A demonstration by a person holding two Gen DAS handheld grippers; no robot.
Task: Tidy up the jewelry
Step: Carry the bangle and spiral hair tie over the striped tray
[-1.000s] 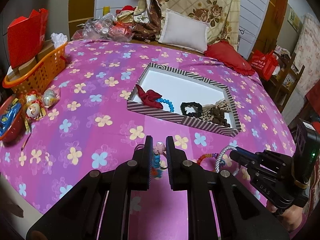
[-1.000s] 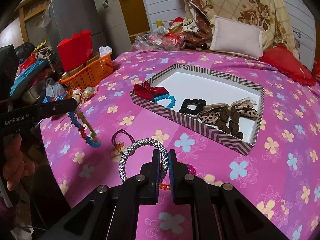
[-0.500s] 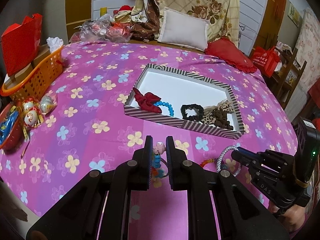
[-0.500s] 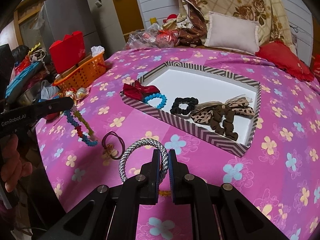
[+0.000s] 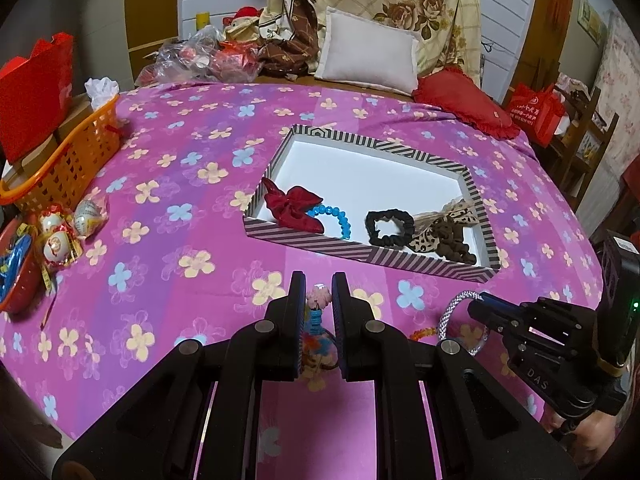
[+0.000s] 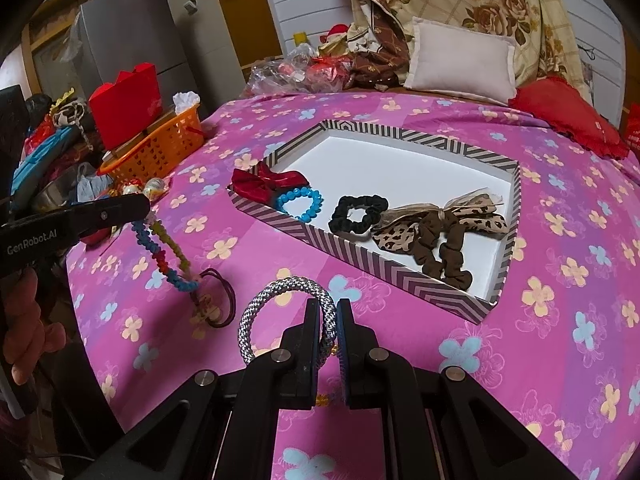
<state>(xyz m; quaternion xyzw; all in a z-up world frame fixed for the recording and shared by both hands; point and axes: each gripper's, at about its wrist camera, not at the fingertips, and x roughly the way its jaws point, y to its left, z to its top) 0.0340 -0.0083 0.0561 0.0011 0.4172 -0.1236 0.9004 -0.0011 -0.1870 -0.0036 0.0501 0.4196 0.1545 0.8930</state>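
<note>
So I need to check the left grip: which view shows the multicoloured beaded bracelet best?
The right wrist view: the multicoloured beaded bracelet hangs full-length from the left tongs. The left wrist view shows only a bunched stretch between the fingers.

On the side of the left gripper (image 6: 132, 208), seen from the right wrist camera, white letters spell "GenRobot.AI". The right gripper (image 5: 478, 304), seen from the left wrist camera, carries the letters "DAS" on its black body. The red bag (image 5: 536, 110) by the wall bears white print too small to read.
</note>
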